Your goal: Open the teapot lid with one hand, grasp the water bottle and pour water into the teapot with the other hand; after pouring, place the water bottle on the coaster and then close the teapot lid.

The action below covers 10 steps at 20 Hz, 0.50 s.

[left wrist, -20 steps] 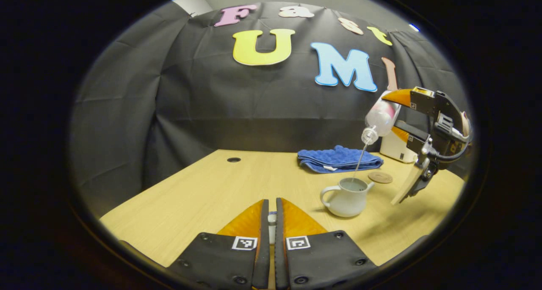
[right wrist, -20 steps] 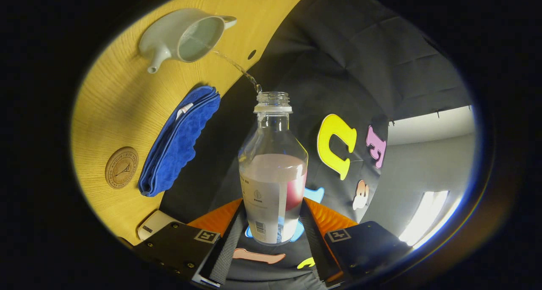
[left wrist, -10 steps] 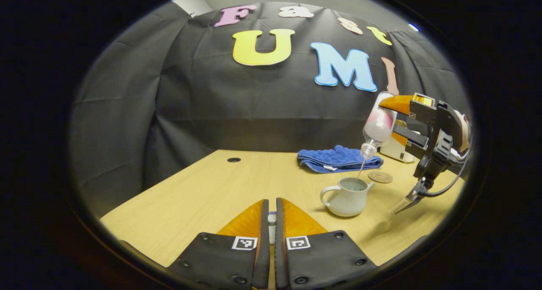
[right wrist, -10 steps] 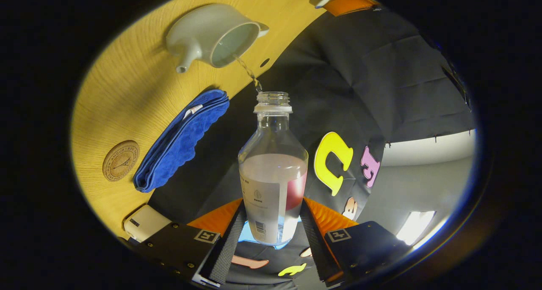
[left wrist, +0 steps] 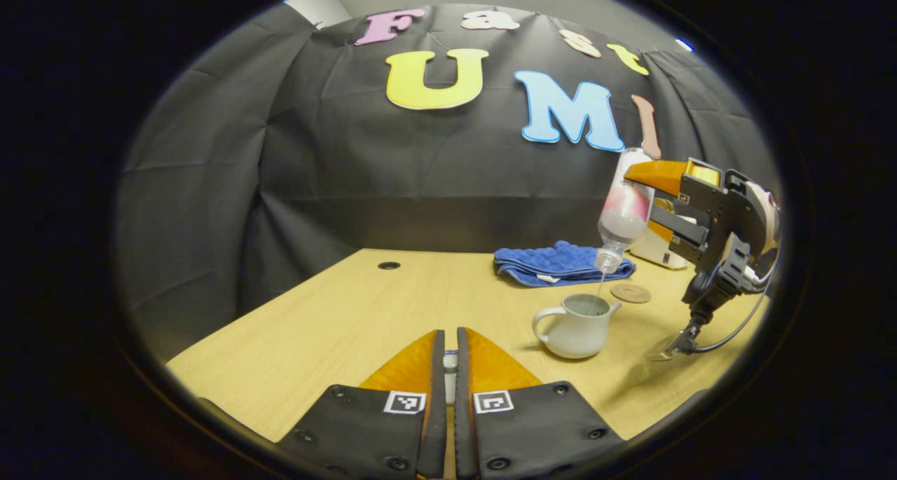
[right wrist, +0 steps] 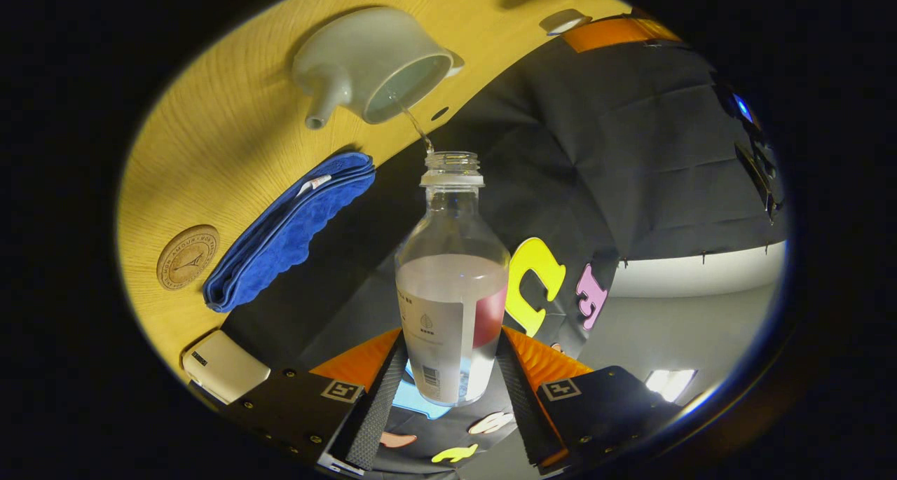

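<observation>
The water bottle (right wrist: 452, 284) is held by the right gripper (right wrist: 452, 375); both fingers are pressed on its lower body, one on each side, approx. at the label. The bottle is tipped, neck down, above the teapot (left wrist: 578, 324), and a thin stream of water (left wrist: 600, 286) is seen from the mouth into the open top. Some water is left in the bottle.

The teapot is standing upright on the wooden table (left wrist: 350, 319), w/o lid, handle to the left and spout to the right in the left gripper view. Water is visible inside.

The coaster (left wrist: 631, 293) is lying flat on the table just behind the teapot, to its right, not touching it. A folded blue towel (left wrist: 557, 263) is placed further back, near the cloth wall. A small white box (right wrist: 224, 366) is seen beside the towel.

The left gripper (left wrist: 450, 368) is held low over the table, well apart from the teapot. Its fingers are nearly closed, and a small white thing, prob. the lid (left wrist: 450, 361), is pinched in the narrow gap betw. them; it is mostly hidden.
</observation>
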Available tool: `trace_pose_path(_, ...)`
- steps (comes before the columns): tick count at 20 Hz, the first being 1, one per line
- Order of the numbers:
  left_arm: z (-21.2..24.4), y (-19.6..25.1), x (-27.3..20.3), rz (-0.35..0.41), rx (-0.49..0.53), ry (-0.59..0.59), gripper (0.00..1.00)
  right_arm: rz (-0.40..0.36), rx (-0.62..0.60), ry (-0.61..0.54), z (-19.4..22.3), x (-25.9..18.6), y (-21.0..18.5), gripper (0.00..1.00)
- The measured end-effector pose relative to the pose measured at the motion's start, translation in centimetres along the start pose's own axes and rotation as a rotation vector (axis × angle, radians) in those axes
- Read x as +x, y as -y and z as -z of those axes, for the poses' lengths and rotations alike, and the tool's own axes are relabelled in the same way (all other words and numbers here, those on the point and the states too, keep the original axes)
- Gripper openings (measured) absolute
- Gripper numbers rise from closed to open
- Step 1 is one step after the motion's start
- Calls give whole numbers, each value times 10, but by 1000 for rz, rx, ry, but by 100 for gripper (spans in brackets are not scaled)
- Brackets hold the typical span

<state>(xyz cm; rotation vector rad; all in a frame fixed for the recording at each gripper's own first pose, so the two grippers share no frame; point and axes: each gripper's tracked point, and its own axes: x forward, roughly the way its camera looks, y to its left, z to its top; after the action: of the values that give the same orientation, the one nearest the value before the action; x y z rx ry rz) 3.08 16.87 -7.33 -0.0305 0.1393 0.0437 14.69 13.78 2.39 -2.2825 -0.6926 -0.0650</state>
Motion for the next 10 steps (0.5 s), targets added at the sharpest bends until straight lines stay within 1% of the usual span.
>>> trace_pose_path(4, -1, 0, -1, 1, 0, 0, 12, -18, 31, -2, -1, 3, 1, 77)
trace_pose_path(7, 0, -1, 0, -1, 0, 2, 12, -46, 83, -10, 0, 2, -5, 77)
trace_pose_path(9, 0, -1, -1, -1, 0, 2, 12, -93, 157, -22, 1, 0, -15, 77)
trace_pose_path(10, -1, -1, -1, 0, 0, 3, 12, -126, 223, -30, 1, -3, -23, 77)
